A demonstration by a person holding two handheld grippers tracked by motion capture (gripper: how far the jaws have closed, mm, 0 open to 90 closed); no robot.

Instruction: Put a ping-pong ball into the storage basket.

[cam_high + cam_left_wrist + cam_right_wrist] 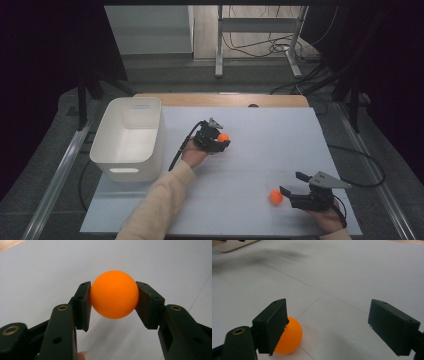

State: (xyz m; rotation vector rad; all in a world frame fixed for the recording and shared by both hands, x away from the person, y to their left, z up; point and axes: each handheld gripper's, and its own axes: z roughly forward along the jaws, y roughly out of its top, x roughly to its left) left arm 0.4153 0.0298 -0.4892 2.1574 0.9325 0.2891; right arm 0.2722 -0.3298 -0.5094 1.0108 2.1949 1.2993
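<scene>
A: Orange down front — a ball (pixel 276 196) sits on the white table (pixel 280 145) at the near right, and the right tongs (pixel 292 186) are spread wide beside it.

B: How's it lined up?

A: Off-centre. In the right gripper view the ball (pixel 288 336) tucks against, maybe just behind, one pad (pixel 272 325), with the other pad well clear across an open gap. Whether it touches that pad, I cannot tell. My guess is the tongs must slide sideways toward the ball before closing, or it rolls away.

B: And farther up?

A: Mid-table, the left tongs (pixel 221 139) are pinching a second ball (pixel 223 137). The left gripper view has it (pixel 114 294) squeezed at its widest between both pads, lifted off the table.

B: Where would it go?

A: Likely the white bin (pixel 131 137), far left. The left hand is much nearer; the right has the whole table to cross.
</scene>
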